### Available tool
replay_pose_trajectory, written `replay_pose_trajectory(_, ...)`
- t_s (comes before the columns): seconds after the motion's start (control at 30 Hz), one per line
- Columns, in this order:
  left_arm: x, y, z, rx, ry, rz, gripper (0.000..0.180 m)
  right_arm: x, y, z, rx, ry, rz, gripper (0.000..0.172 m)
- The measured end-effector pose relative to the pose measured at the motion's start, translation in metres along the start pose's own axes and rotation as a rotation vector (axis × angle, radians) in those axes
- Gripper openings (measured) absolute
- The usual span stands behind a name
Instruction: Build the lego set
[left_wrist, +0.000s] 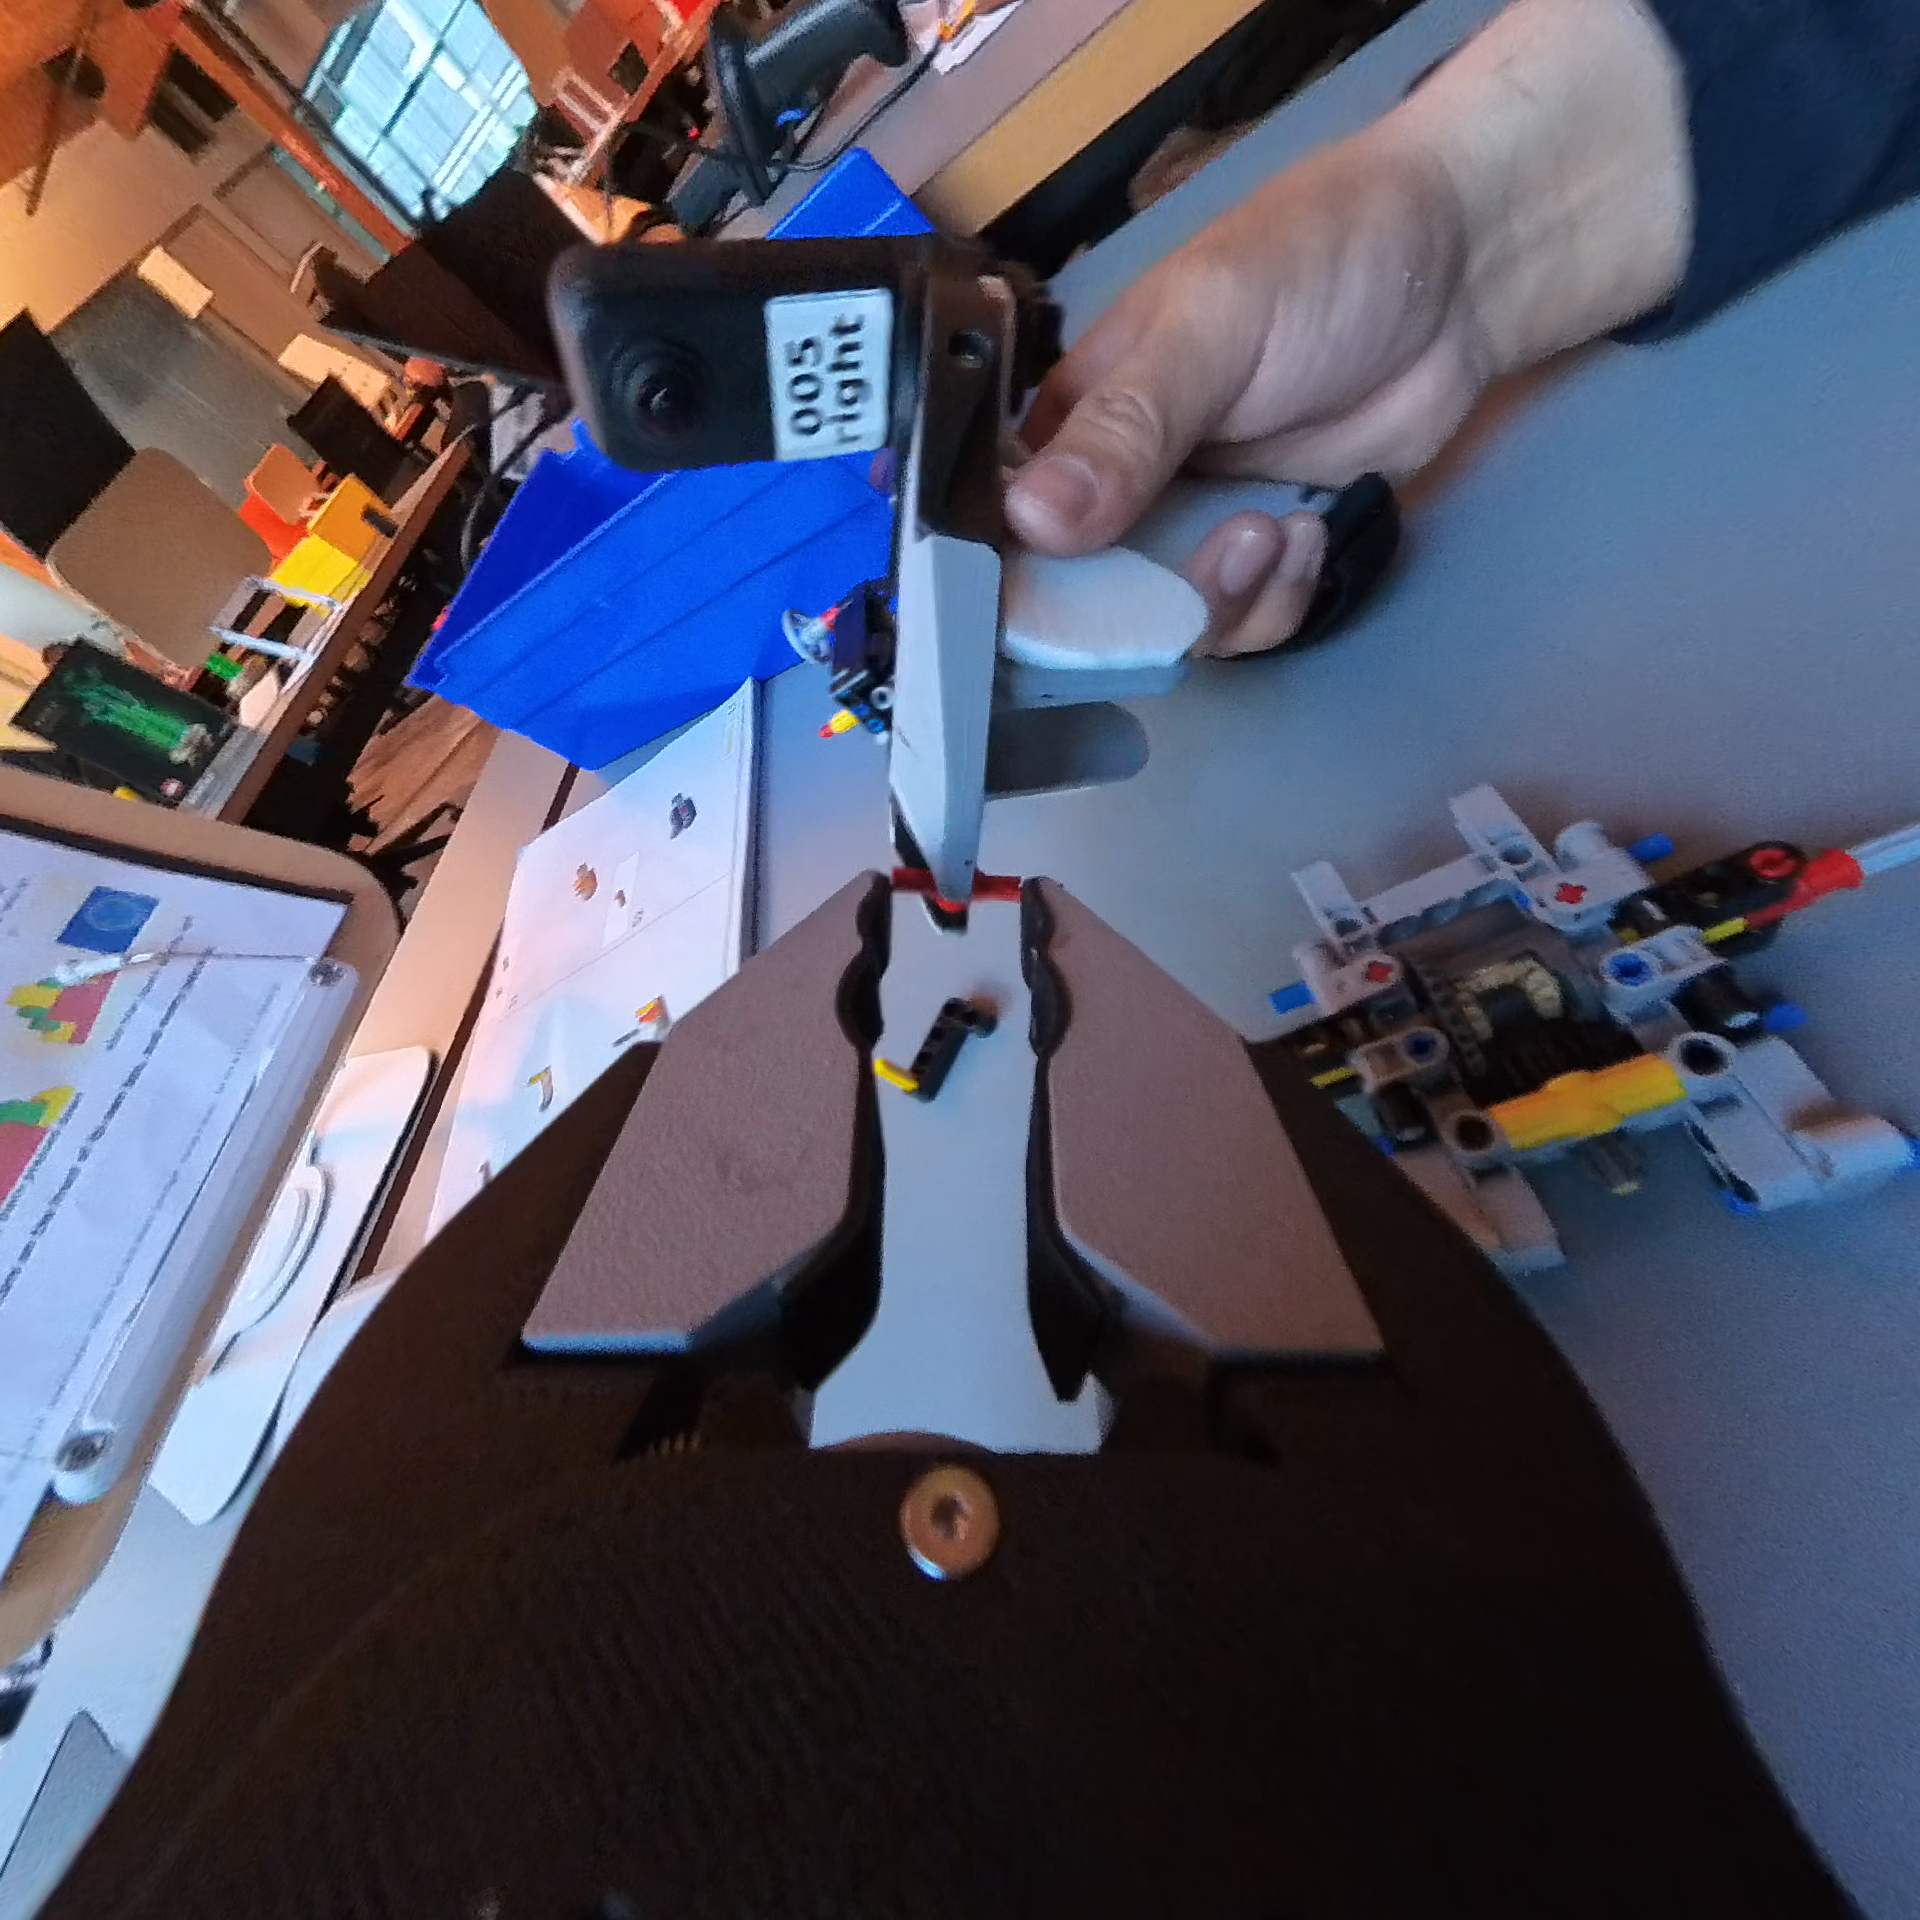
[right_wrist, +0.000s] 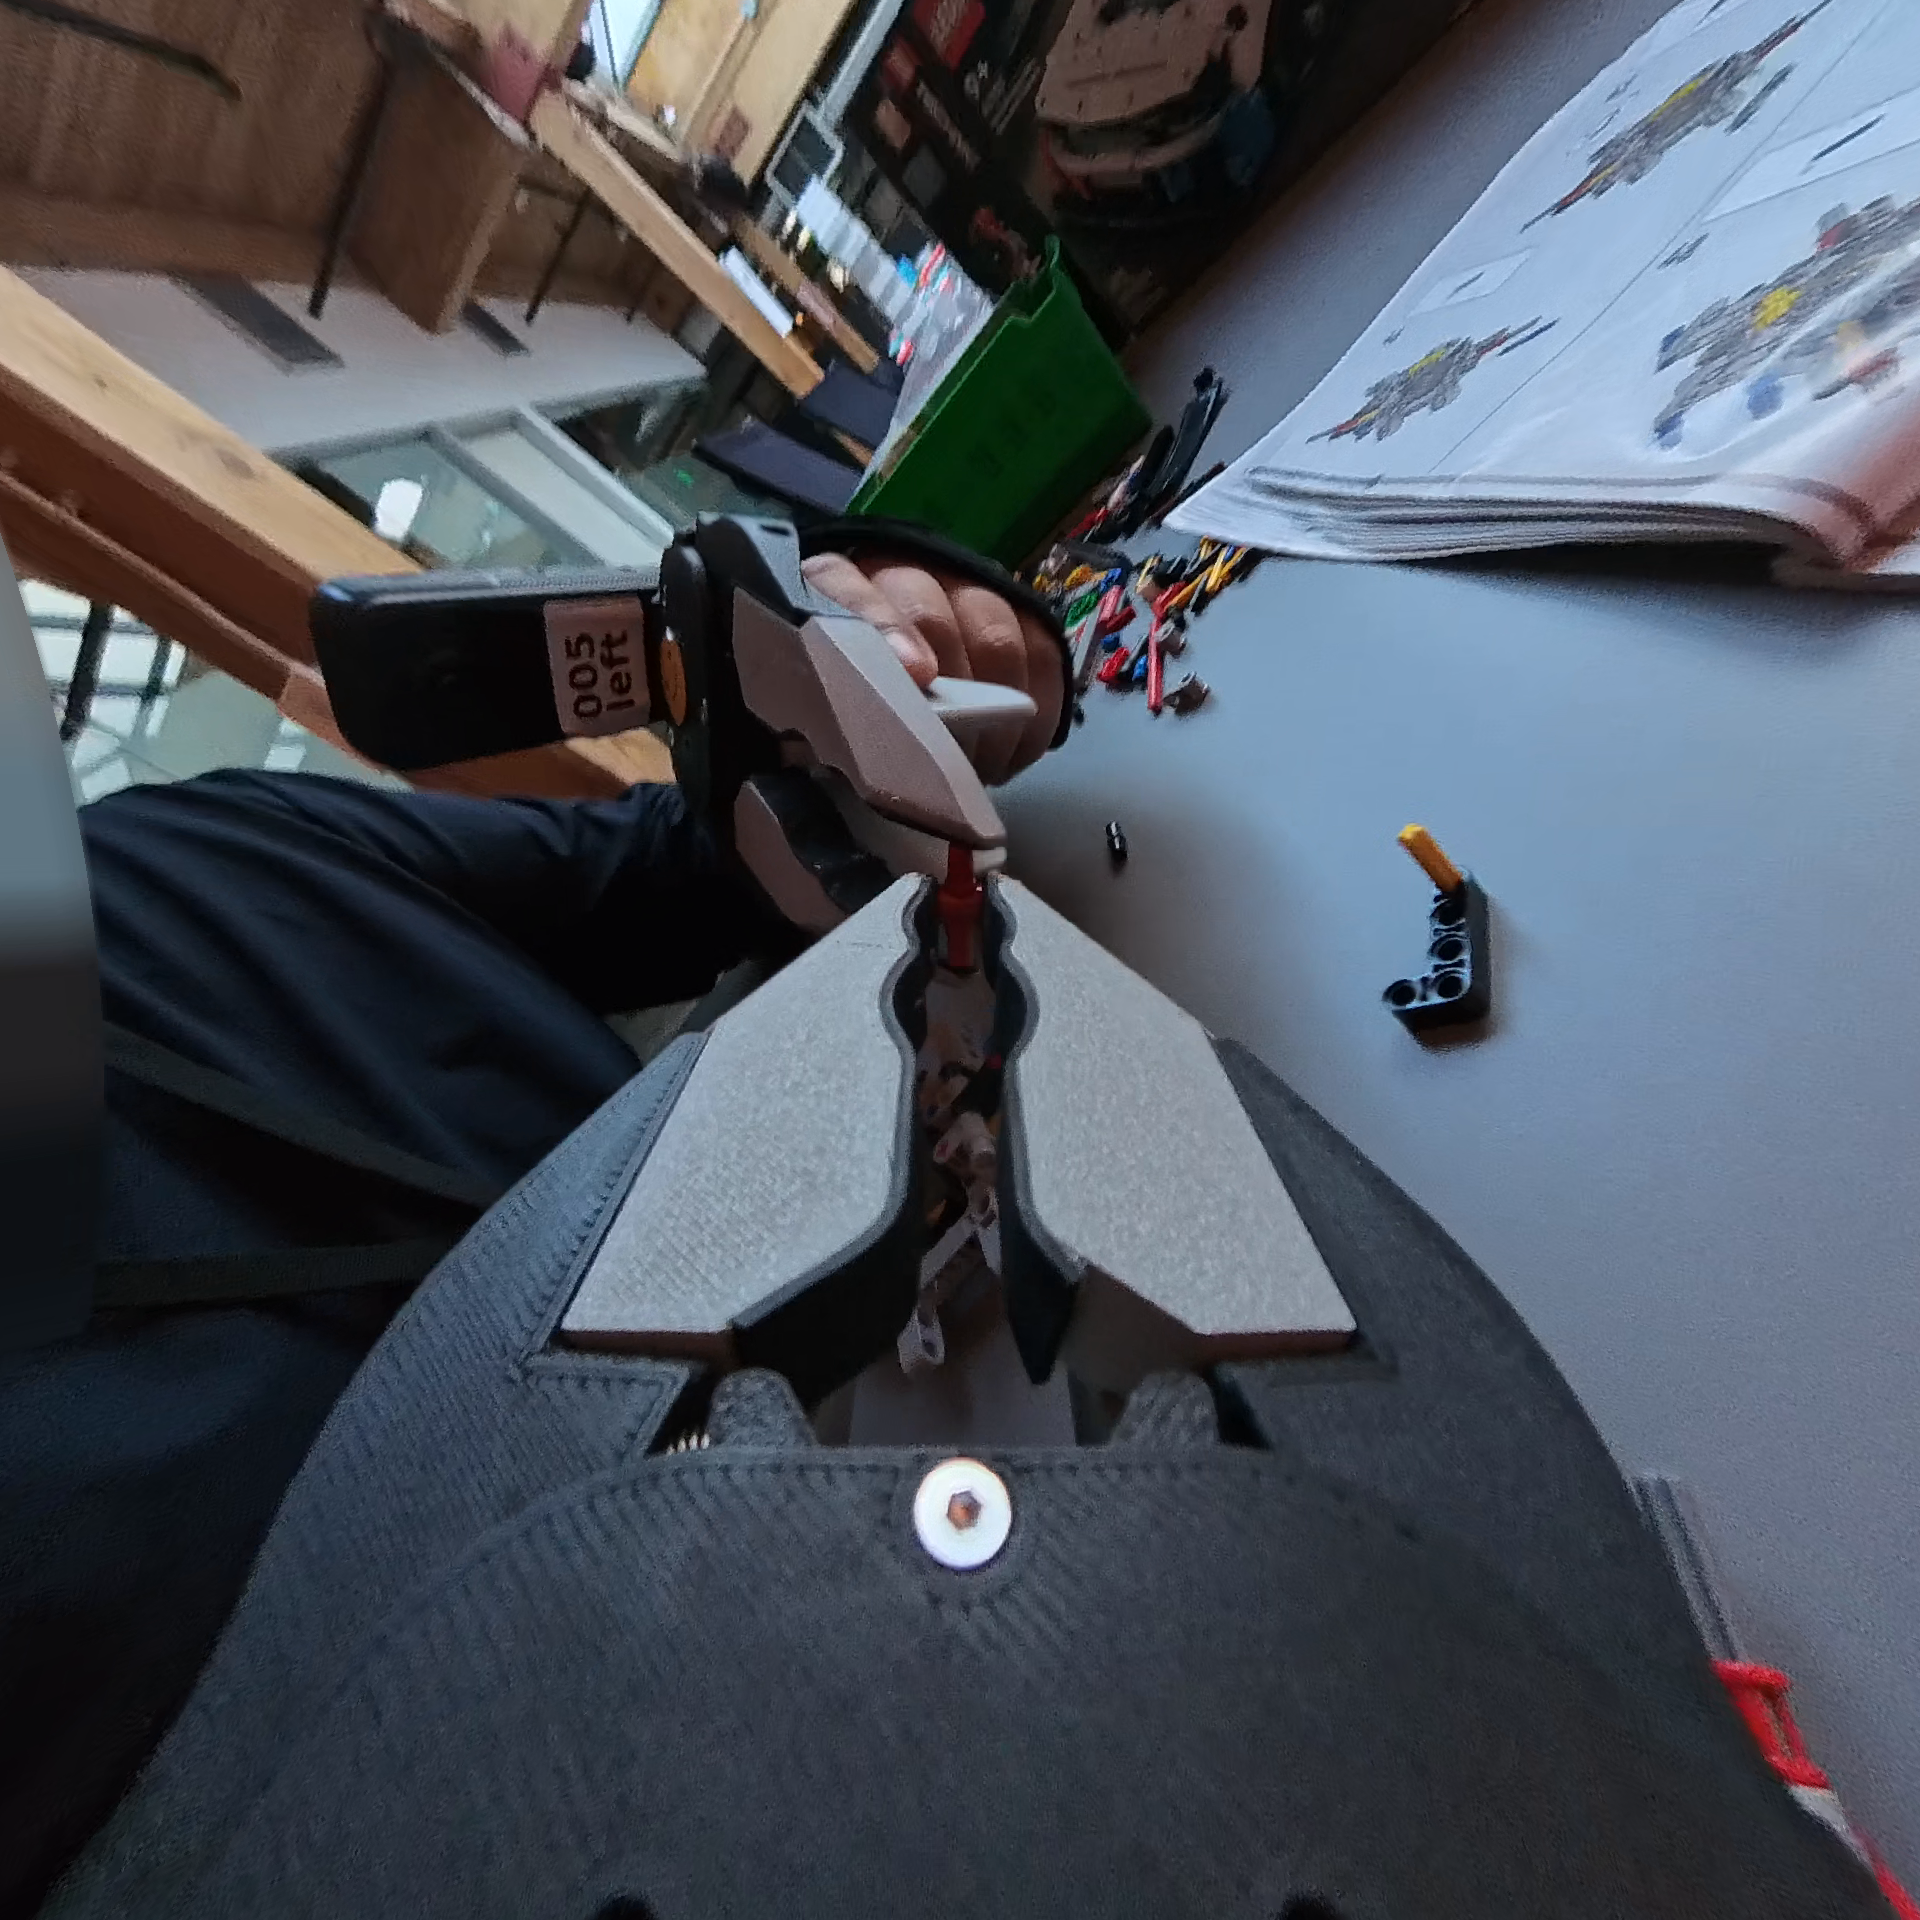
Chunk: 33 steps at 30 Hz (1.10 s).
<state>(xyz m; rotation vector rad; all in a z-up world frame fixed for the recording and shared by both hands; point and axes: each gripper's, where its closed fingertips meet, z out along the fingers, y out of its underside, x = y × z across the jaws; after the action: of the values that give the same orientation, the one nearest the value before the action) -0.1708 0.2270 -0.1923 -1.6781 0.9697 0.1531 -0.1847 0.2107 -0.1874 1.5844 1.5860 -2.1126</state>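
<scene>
we see both grippers meeting on one small red pin. the right gripper has its fingers nearly together, clamped on the pin's sides. the left gripper spans the pin end to end, tips on both ends. a black angled piece with a yellow peg lies on the grey table to the right.
</scene>
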Motion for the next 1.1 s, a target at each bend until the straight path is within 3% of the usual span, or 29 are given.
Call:
replay_pose_trajectory(0.17, -0.025, 0.000, -0.001, -0.016, -0.112, -0.177, 0.031, 0.001, -0.028, -0.016, 0.193, 0.020, -0.027, 0.004)
replay_pose_trajectory(0.33, -0.008, 0.002, 0.007, -0.014, 0.129, -0.596, 0.021, -0.006, -0.041, -0.019, 0.301, 0.039, -0.151, 0.003)
replay_pose_trajectory(0.4, -0.013, -0.008, 0.002, 0.080, 0.180, -0.710, 0.009, -0.011, -0.040, -0.016, 0.300, 0.025, -0.175, 0.003)
replay_pose_trajectory(0.53, -0.020, -0.020, -0.006, 0.182, 0.270, -0.872, 0.011, -0.015, -0.043, -0.014, 0.318, 0.015, -0.210, 0.004)
replay_pose_trajectory(0.67, -0.016, -0.028, -0.008, 0.239, 0.356, -0.954, 0.012, -0.019, -0.042, -0.011, 0.315, 0.002, -0.210, 0.004)
replay_pose_trajectory(0.8, -0.017, -0.027, -0.009, 0.245, 0.352, -0.958, 0.005, -0.022, -0.042, -0.010, 0.315, -0.006, -0.216, 0.004)
replay_pose_trajectory(1.0, -0.019, -0.028, -0.008, 0.261, 0.355, -0.983, 0.010, -0.026, -0.041, -0.007, 0.312, -0.025, -0.228, 0.004)
replay_pose_trajectory(1.1, -0.018, -0.029, -0.009, 0.267, 0.354, -0.963, 0.002, -0.027, -0.039, -0.004, 0.300, -0.009, -0.254, 0.004)
